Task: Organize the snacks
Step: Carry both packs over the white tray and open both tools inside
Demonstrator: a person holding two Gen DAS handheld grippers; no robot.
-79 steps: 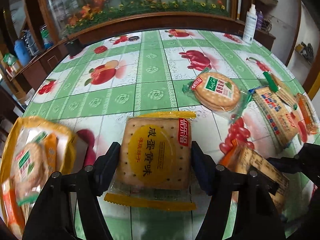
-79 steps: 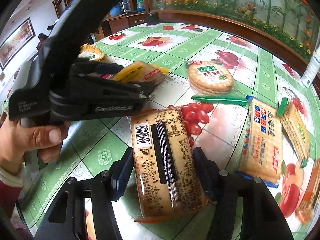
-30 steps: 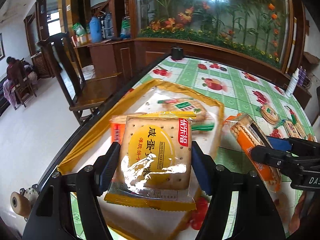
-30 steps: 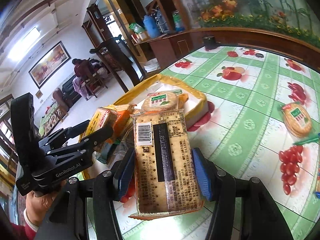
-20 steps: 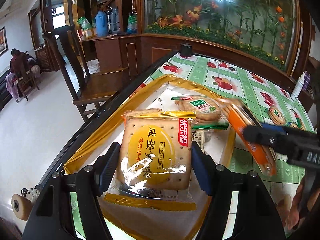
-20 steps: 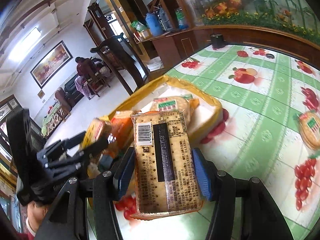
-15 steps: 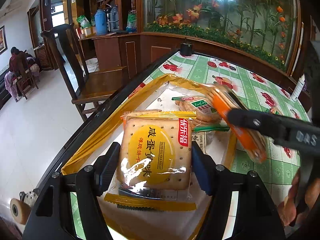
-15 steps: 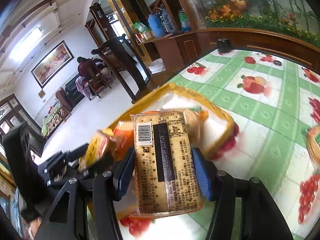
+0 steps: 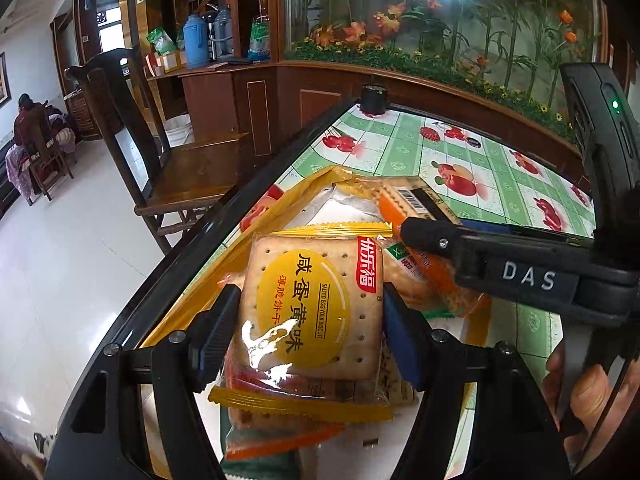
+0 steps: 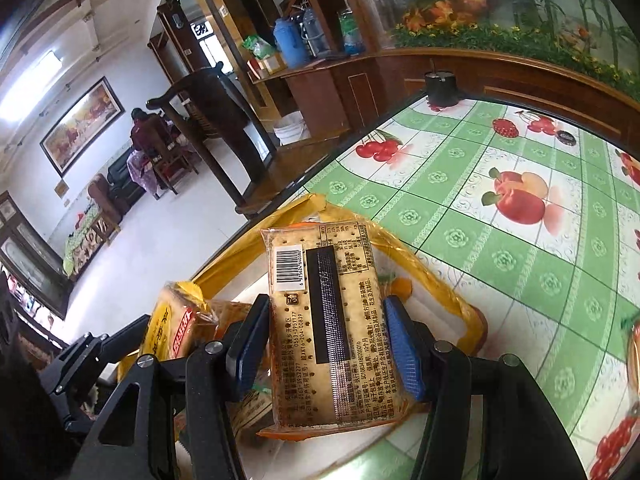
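two cracker packs are being gripped over the yellow bag (image 9: 256, 240): yellow pack (image 9: 314, 304) by left gripper (image 9: 308, 324) jaws, orange pack (image 10: 328, 328) by right gripper (image 10: 324, 344) jaws.

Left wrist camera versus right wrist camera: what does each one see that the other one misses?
Only the left view shows the yellow front of the salted egg yolk biscuit pack in the left gripper, and a hand. Only the right view shows the barcode side of the long cracker pack in the right gripper, and a framed painting. Both show the yellow bag, the fruit-print tablecloth and the wooden chair.
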